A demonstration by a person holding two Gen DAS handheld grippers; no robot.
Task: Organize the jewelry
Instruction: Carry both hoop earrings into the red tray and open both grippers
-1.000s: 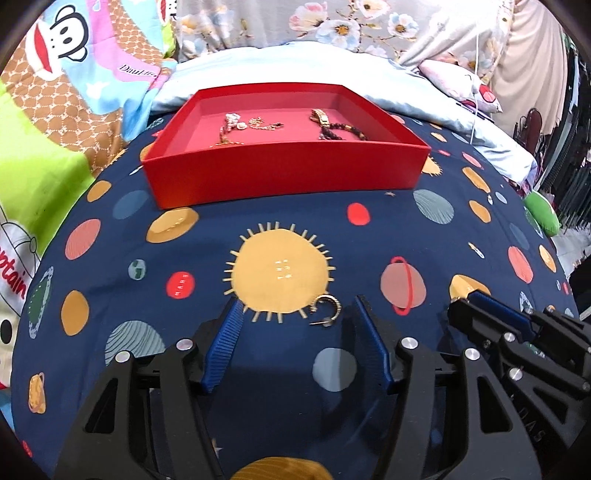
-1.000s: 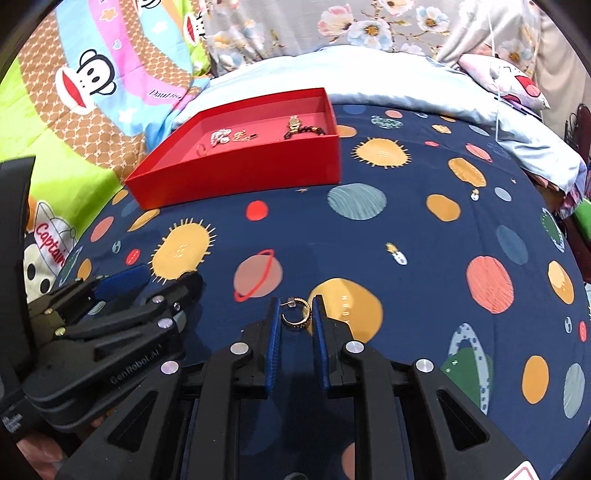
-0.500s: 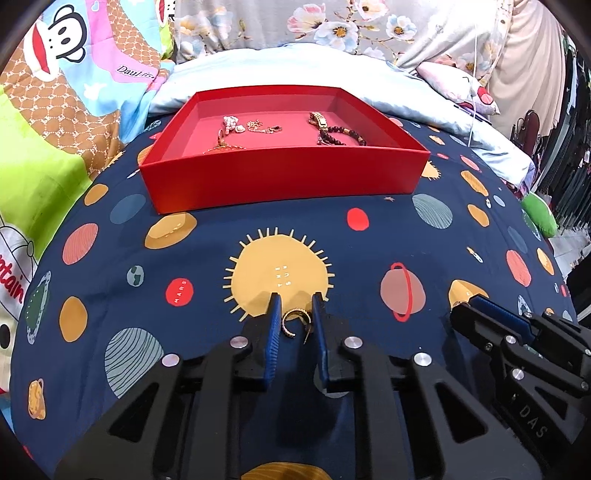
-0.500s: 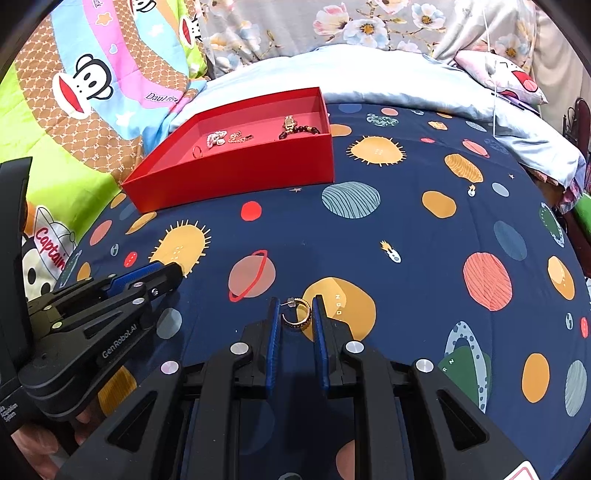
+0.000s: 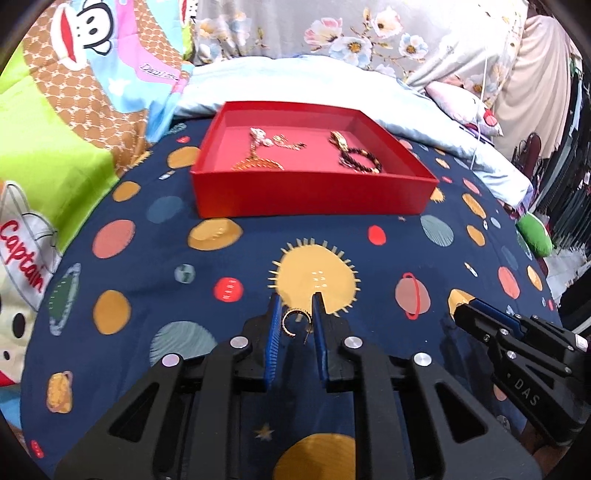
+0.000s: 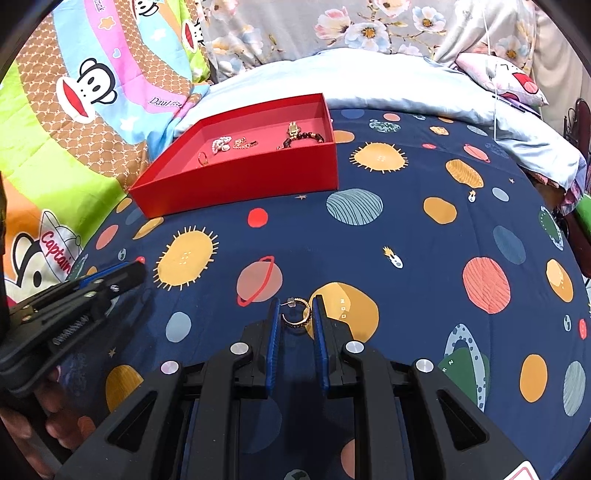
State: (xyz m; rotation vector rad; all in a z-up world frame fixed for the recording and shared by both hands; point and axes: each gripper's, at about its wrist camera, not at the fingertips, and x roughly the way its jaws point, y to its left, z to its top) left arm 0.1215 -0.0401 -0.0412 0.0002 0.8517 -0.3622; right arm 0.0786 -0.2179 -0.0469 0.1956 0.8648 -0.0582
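Observation:
My left gripper (image 5: 295, 314) is shut on a gold hoop earring (image 5: 294, 322) and holds it over the navy planet-print bedspread. My right gripper (image 6: 294, 315) is shut on a second gold hoop earring (image 6: 297, 314). A red open box (image 5: 314, 195) stands ahead of both grippers; in the right wrist view the box (image 6: 240, 184) is to the upper left. Inside lie a gold chain (image 5: 258, 162), a small charm piece (image 5: 284, 142) and a dark bead bracelet with a gold watch (image 5: 356, 158). The right gripper shows at the lower right of the left wrist view (image 5: 458, 312), the left gripper at the left of the right wrist view (image 6: 138, 271).
A pale blue quilt (image 5: 314, 81) lies behind the box. A cartoon monkey blanket (image 6: 92, 96) covers the left side. A green object (image 5: 533, 236) sits at the bed's right edge. Floral fabric (image 6: 369, 26) hangs at the back.
My left gripper closed on the earring that lay between its open fingers and lifted it. The right gripper kept its earring and rose slightly. The box now appears nearer.

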